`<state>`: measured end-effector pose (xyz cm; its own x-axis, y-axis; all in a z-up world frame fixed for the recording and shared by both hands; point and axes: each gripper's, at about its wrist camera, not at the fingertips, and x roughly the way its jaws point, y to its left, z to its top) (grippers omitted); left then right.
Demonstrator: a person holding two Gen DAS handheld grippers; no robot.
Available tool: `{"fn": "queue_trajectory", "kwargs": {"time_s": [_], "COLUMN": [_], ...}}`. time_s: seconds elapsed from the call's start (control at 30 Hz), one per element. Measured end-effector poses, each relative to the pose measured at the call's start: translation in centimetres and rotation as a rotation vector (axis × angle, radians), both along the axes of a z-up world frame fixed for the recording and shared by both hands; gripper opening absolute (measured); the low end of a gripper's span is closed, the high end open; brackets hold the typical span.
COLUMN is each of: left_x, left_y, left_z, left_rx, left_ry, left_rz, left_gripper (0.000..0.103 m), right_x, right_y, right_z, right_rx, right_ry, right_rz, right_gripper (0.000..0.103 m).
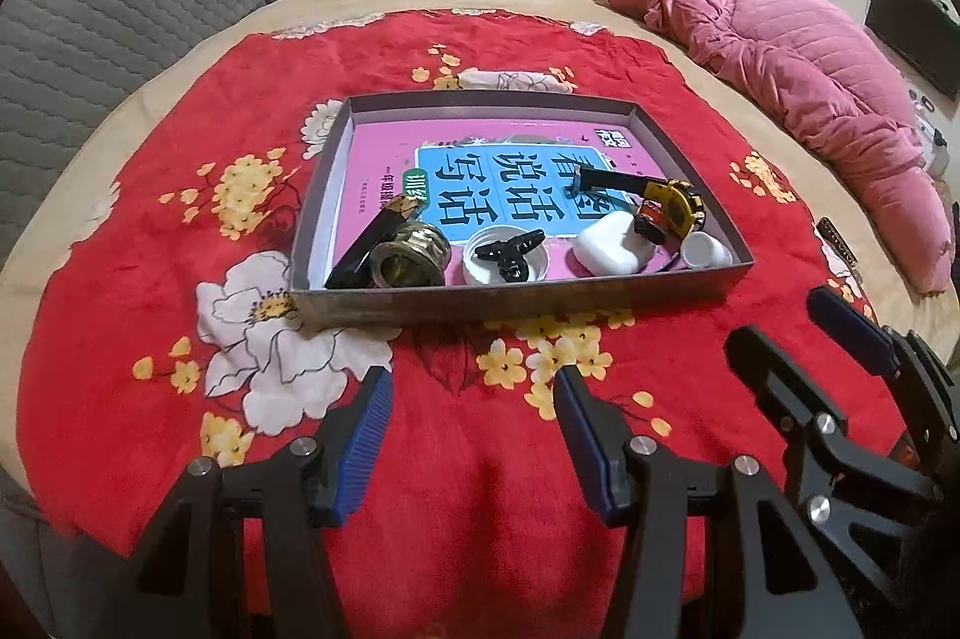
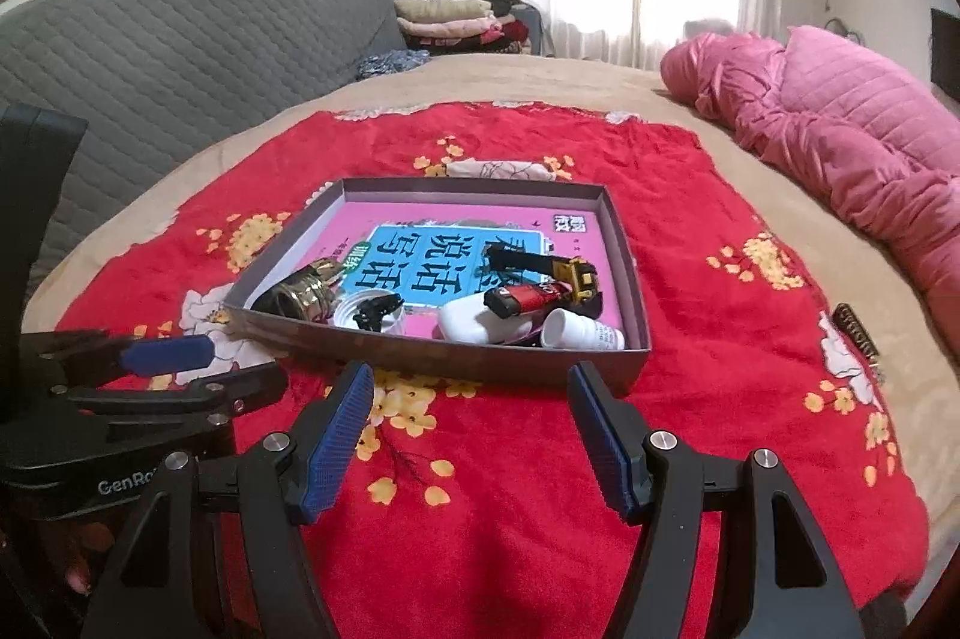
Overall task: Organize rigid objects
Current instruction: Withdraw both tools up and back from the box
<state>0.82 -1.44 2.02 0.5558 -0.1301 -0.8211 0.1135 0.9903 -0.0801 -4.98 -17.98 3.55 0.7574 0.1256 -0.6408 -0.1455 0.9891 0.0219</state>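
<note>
Left tool [image 1: 474,399] hangs low over the red floral plush blanket [image 1: 150,243], blue-padded fingers [image 1: 366,435] spread wide, nothing between them. Right tool [image 2: 468,396] beside it, same story: jaws wide apart, empty, hovering over the blanket. Each shows in the other's camera, the right tool [image 1: 840,357] off to the left tool's right side, the left tool [image 2: 174,363] off to the right tool's left.

Straight ahead of both tools sits the shallow grey cardboard box tray [image 1: 516,300], its near wall just beyond the fingertips, not touching them. Inside, lying flat on the bottom, a pink and blue booklet with large Chinese characters [image 1: 480,171]. Along the near wall, going left to right from the left tool: a black stick with a gold band [image 1: 375,243] leaning on a shiny brass threaded fitting [image 1: 411,258], then a white round lid [image 1: 507,264] holding a small black three-lobed piece [image 1: 510,252], then a white rounded earbud case [image 1: 609,243], and a small white bottle [image 2: 579,330] on its side in the near right corner. Behind the case, a red and black lighter [image 2: 525,297] and a yellow and black tape measure [image 1: 678,201].

Farther right on the bed, a crumpled pink quilted coat [image 1: 810,99]. Far left, a grey quilted headboard [image 2: 180,51].
</note>
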Motion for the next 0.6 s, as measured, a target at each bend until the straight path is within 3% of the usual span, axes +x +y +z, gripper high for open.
{"fn": "queue_trajectory", "kwargs": {"time_s": [0.33,0.6], "left_x": [-1.8,-3.1], "left_y": [0.6,0.5], "left_z": [1.1,2.0], "left_rx": [-0.027,-0.035], "left_ry": [0.003,-0.018], "left_rz": [0.017,0.008], "left_gripper": [0.055,0.055], "right_x": [-2.0,-3.4], "right_y": [-0.9,0.0], "right_z": [1.3,2.0], "right_rx": [0.034,0.021], "right_ry": [-0.014,-0.048], "right_rz": [-0.034,0.002], "right_gripper": [0.069,0.069]}}
